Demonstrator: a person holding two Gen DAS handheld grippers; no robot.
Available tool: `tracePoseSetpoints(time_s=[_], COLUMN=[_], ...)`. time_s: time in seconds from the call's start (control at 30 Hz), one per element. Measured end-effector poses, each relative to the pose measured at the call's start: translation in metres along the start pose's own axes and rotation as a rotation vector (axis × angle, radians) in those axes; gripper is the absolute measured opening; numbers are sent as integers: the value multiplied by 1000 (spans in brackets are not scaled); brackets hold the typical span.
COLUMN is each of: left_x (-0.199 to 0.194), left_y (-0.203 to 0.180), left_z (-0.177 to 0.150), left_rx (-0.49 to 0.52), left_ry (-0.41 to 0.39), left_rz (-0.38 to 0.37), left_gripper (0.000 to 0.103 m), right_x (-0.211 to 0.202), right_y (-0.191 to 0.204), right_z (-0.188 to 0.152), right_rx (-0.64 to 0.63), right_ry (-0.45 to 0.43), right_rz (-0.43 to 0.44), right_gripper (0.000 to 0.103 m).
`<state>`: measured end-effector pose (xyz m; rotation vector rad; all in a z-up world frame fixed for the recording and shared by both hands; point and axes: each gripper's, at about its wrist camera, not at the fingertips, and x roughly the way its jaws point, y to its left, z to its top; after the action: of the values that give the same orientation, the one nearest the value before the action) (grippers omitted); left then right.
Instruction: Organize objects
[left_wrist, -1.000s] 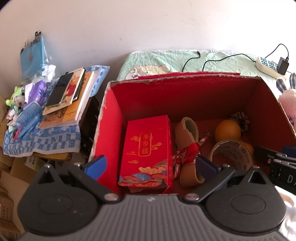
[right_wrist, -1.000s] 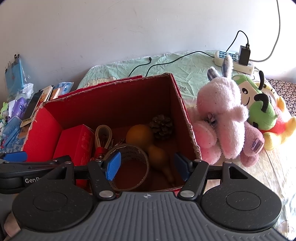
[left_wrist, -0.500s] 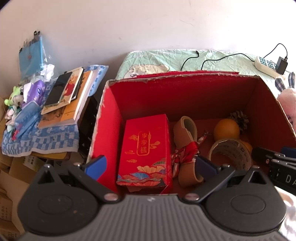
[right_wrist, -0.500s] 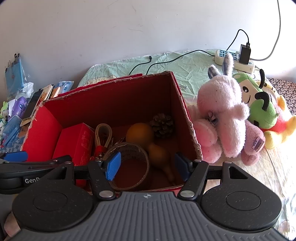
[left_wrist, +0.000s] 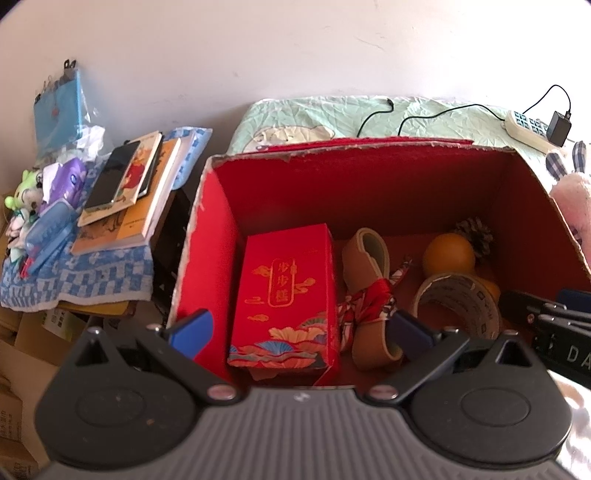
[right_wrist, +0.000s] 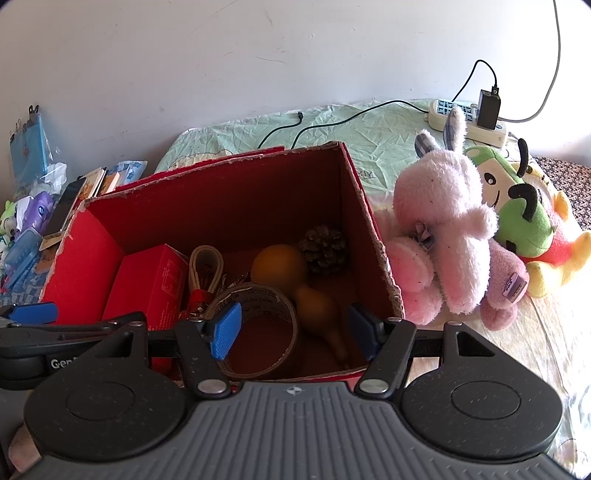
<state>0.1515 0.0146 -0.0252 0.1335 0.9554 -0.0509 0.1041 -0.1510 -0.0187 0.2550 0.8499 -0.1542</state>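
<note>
Side stack: books (left_wrist: 125, 199) and a dark phone (left_wrist: 110, 177) lie on a blue checked cloth (left_wrist: 77, 280), left of the bed and beside the box's left wall.
My left hand-held gripper (left_wrist: 301, 330): jaws spread wide and empty, poised over the near-left corner of the red cardboard box (left_wrist: 207, 258).
Box, left end: a red gift carton (left_wrist: 286, 295) with gold lettering stands just inside the left wall.
Box, middle: a tan looped strap (left_wrist: 369, 266) tied with a red ribbon (left_wrist: 369, 302) lies just right of the carton.
Box, right end: a roll of tape (right_wrist: 258, 328) stands on edge by the near wall; an orange (right_wrist: 279, 264) sits behind it, a pine cone (right_wrist: 323, 249) near the far-right corner, a small gourd (right_wrist: 319, 306) beside the tape.
My right hand-held gripper (right_wrist: 295, 328): jaws apart, gripping nothing, held above the box's near edge over tape and gourd.
Bed, right of box: a pink plush rabbit (right_wrist: 443, 229) leans against the box's right wall; a green-and-yellow plush (right_wrist: 524, 221) lies touching it.
Bed, far edge: a white power strip (right_wrist: 469, 122) with a black charger plugged in.
</note>
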Motion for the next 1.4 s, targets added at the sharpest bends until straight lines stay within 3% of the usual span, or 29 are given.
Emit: tracePoseSetpoints(time_s=[1.4], left_x=[4], left_y=[1], left_z=[-1], left_rx=[-6], left_ry=[14], left_rz=[-17], left_gripper=[102], right_x=[1], right_y=[0], right_z=[0], right_rx=[0], right_ry=[-1], right_rz=[-2], right_gripper=[66])
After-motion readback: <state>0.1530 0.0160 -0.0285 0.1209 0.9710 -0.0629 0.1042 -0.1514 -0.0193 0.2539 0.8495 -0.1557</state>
